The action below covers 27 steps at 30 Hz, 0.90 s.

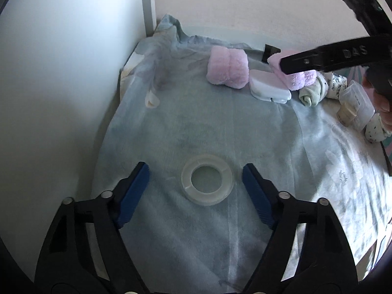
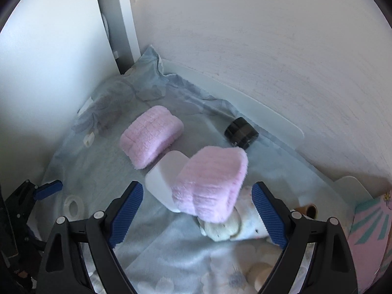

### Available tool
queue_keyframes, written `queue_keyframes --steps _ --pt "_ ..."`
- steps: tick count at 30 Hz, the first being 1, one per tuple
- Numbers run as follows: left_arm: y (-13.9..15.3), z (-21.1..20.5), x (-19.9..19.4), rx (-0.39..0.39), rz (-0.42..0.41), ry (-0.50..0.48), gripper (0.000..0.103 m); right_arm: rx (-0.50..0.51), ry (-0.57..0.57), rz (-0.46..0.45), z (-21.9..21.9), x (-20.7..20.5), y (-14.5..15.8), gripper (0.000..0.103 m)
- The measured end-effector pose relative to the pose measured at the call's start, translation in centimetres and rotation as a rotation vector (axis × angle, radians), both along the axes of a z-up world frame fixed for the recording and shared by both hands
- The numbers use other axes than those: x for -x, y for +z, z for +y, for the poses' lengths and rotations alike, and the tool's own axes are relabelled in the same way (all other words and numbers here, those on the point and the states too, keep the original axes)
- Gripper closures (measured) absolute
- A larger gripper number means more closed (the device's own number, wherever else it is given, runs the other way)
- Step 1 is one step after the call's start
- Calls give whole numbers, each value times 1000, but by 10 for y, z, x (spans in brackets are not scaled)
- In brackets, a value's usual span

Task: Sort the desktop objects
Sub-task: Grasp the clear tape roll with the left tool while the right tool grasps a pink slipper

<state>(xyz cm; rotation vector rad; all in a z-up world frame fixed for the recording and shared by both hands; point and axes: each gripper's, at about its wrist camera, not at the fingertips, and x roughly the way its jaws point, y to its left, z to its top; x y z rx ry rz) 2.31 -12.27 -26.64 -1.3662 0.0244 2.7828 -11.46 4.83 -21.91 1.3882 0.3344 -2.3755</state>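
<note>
Now the left tongs (image 1: pixel 196 183) are seen spread on either side of a clear tape roll (image 1: pixel 207 179), blue pads apart from its rim, nothing pinched yet. The roll lies flat on the blue floral cloth (image 1: pixel 171 122) over the bench, hole facing up, so no long axis is offered; any approach across its rim should serve equally.

Over on the right, the right tongs (image 2: pixel 197 210) are held wide, with a pink fluffy towel (image 2: pixel 210 183) framed between the pads but not visibly pressed. That towel is draped over a white flat case (image 2: pixel 164 178), its long side running from near right to far left in the right wrist view. A second pink towel (image 2: pixel 152 137) is set farther back and to the left, its long axis tilted the same way. A black jar (image 2: pixel 241 133) lies on its side by the far wall, opening aimed roughly toward the near left. Rolled patterned socks (image 1: pixel 313 93) and a small clear bottle (image 1: pixel 355 103) are bunched at the right.

Progress is judged early: no sorted groups are made out, and nearly everything looks left to be placed.
</note>
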Motion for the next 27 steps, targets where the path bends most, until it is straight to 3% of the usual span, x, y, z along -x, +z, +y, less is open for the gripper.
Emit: queue_keyframes --steps 3,9,13,14,17,18,27 --pt "3 2 -2 24 14 -5 35 -12 -5 5 -4 4 -4 17" --pt "5 7 -5 43 32 -27 42 -21 -11 5 -9 5 -9 30" --pt "5 9 -4 30 34 -48 57 -48 -12 -5 -10 6 -14 48" --pt "4 10 -4 31 35 -52 57 -54 -14 -9 -10 7 -15 55" --pt "3 8 -4 9 35 -50 60 -42 -19 -14 -8 7 -15 61" --pt "4 6 -4 1 34 -45 64 -38 -21 -11 -8 6 -15 63" --pt "23 3 -3 -19 18 -52 64 3 -46 18 -1 1 5 66"
